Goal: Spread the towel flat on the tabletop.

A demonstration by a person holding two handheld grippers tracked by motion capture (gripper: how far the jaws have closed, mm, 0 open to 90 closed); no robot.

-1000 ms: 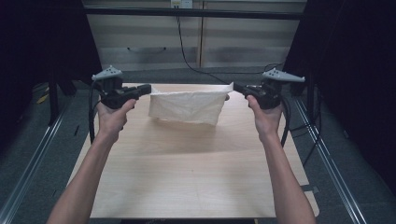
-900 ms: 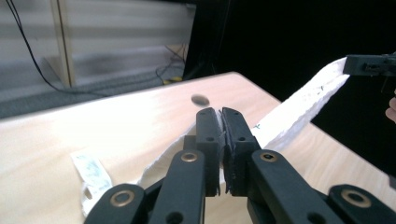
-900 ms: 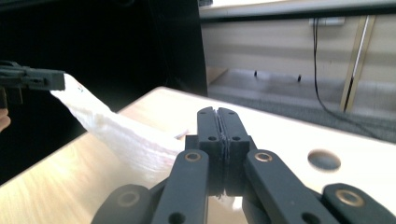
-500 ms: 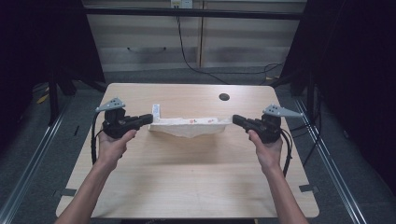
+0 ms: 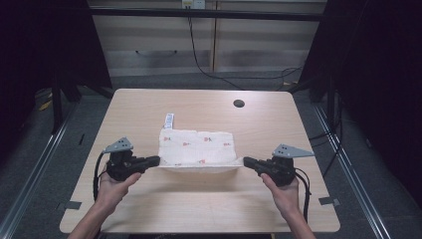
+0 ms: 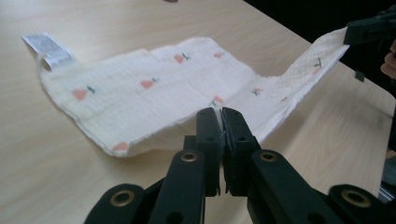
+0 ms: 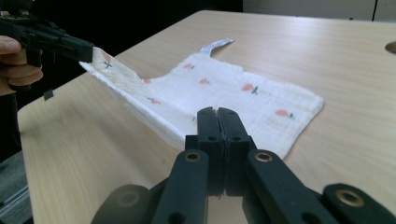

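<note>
A cream cloth (image 5: 196,145) printed with small red fruits lies mostly flat on the wooden table (image 5: 199,209), a white label (image 5: 169,120) at its far left corner. My left gripper (image 5: 156,160) is shut on the cloth's near left corner, and my right gripper (image 5: 246,161) is shut on the near right corner. The near edge is stretched between them, slightly raised. In the left gripper view the cloth (image 6: 154,88) runs off to the other gripper (image 6: 369,29). In the right gripper view the cloth (image 7: 224,93) reaches the far gripper (image 7: 70,44).
A round cable hole (image 5: 239,103) sits in the table's far right part. Dark frame posts stand either side, with metal rails (image 5: 30,174) along the floor. A cabinet front (image 5: 209,45) with a hanging cable is behind the table.
Both grippers have pulled the cloth down and toward the table's near side. It hung in the air between them; now most of it lies spread on the table.
</note>
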